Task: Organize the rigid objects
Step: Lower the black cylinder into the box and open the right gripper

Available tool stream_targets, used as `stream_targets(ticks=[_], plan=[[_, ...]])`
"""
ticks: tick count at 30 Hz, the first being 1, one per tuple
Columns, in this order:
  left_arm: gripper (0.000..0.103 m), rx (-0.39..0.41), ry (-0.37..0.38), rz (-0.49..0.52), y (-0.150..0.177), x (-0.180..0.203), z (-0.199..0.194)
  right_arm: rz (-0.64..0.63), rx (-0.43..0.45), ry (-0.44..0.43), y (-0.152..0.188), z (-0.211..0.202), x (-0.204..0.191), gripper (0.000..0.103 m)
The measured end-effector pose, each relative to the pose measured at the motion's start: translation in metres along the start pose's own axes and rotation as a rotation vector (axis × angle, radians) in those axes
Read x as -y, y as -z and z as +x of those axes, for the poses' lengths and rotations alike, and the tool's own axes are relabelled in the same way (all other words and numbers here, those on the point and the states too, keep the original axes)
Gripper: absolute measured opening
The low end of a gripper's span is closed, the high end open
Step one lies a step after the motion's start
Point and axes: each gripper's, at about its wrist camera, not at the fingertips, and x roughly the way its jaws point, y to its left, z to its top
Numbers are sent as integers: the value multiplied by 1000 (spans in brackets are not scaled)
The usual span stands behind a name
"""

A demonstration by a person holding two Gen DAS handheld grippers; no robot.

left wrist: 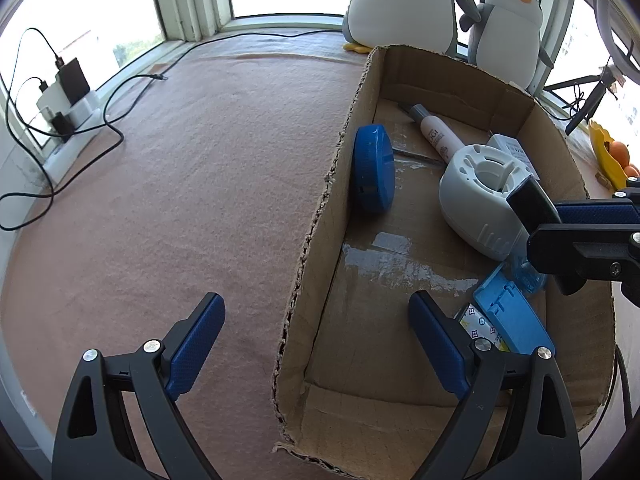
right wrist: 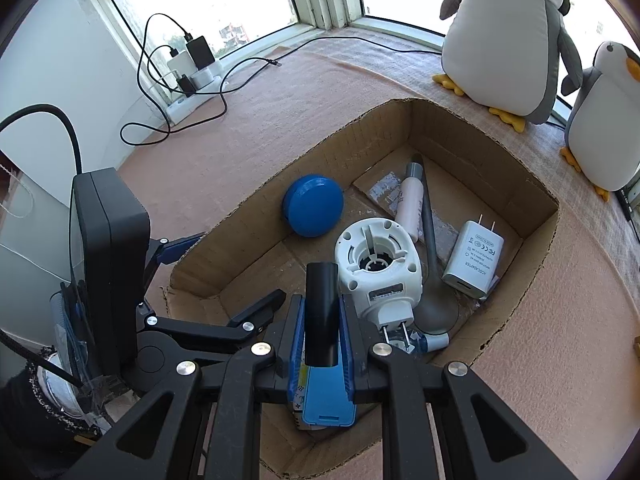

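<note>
A cardboard box (left wrist: pixel 320 216) stands open on the pink cloth. Inside lie a blue round disc (right wrist: pixel 314 210), a white round device (right wrist: pixel 378 260), a white plug adapter (right wrist: pixel 474 256), a pink tube (right wrist: pixel 412 208), a grey spoon (right wrist: pixel 434 280) and a light-blue case (right wrist: pixel 326 396). My right gripper (right wrist: pixel 322 320) is shut on a black cylinder (right wrist: pixel 320 304) and holds it over the near part of the box, beside the white device. My left gripper (left wrist: pixel 318 340) is open and straddles the box's left wall, its pads touching nothing.
Two plush penguins (right wrist: pixel 504 36) stand behind the box by the window. A power strip with chargers and loose cables (right wrist: pixel 192 76) lies at the far left. A yellow dish with oranges (left wrist: pixel 612 152) sits to the right of the box.
</note>
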Motion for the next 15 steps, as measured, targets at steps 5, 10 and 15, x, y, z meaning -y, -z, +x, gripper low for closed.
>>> stream_targets(ticks=[5, 10, 15], plan=[[94, 0, 0, -1, 0, 0, 0, -3, -2, -8, -2, 3, -2, 15], [94, -1, 1, -4, 0, -1, 0, -13, 7, -3, -3, 3, -5, 15], [94, -1, 0, -3, 0, -1, 0, -13, 14, 6, -4, 1, -4, 15]])
